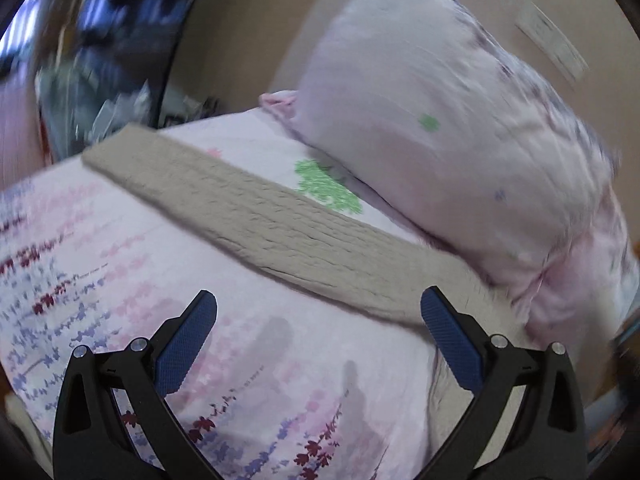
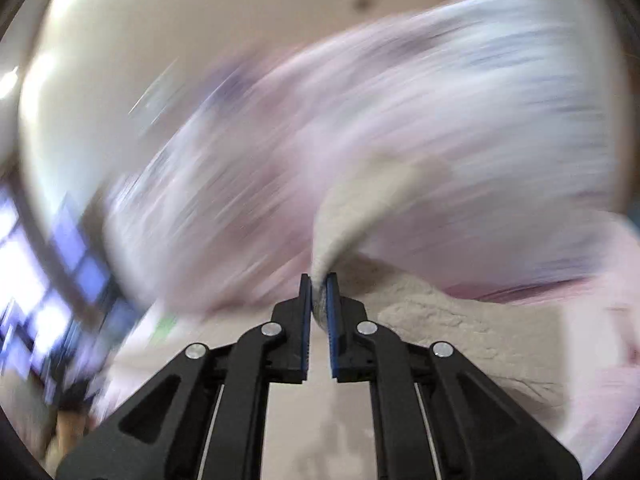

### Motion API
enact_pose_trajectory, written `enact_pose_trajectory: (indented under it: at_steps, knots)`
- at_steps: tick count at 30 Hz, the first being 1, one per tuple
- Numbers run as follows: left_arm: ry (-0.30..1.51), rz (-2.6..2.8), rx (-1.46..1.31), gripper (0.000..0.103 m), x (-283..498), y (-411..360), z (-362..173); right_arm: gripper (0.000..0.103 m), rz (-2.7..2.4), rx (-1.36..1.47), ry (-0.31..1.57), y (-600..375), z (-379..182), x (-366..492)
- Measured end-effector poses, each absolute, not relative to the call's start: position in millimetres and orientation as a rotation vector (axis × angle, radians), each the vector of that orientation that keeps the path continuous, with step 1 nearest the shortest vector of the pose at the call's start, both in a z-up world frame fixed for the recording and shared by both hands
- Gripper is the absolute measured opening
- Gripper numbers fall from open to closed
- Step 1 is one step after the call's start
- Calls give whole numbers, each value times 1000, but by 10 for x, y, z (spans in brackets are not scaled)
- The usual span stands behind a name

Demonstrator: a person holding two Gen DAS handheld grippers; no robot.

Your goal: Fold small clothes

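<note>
A beige knitted garment (image 1: 280,216) lies as a long band across the floral bedsheet (image 1: 100,248) in the left wrist view. My left gripper (image 1: 318,304) is open and empty, just above the sheet, near the garment's near edge. In the right wrist view my right gripper (image 2: 319,284) is shut on a fold of the beige knitted garment (image 2: 348,216), which rises from the jaws and trails to the right over the bed. That view is heavily blurred.
A large pale pink pillow (image 1: 440,120) leans against the beige wall (image 1: 248,20) behind the garment. Blurred clutter (image 1: 100,80) lies beyond the bed's far left edge. The pillow also shows in the right wrist view (image 2: 440,100), blurred.
</note>
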State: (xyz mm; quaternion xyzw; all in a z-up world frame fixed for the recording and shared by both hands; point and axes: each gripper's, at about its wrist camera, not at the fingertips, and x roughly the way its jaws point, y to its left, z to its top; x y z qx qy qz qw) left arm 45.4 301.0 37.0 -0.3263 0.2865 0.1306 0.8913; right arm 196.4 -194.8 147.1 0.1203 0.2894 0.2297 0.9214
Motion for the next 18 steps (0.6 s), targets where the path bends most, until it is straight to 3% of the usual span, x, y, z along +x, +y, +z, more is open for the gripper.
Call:
enact_pose_trajectory:
  at_steps: [1,5,11,16,18]
  knots:
    - [595,280,-698,102,446,3057,363,19,518,211,612,-1706,1440,1934]
    - [598,326,-823,82,416,3398,282,62,509,182,512,-1659,1513,1685]
    - [610,420,-1039,63,451,3922,42,65,388,193,558,-2197,1429,1533]
    - [537,459,-1198,55,516,4303,-51,70,327,236,585,-2443,1238,1496]
    - [529,473,-1240,42,550,4382,-76,70,318,246,590,-2503,1197,1467]
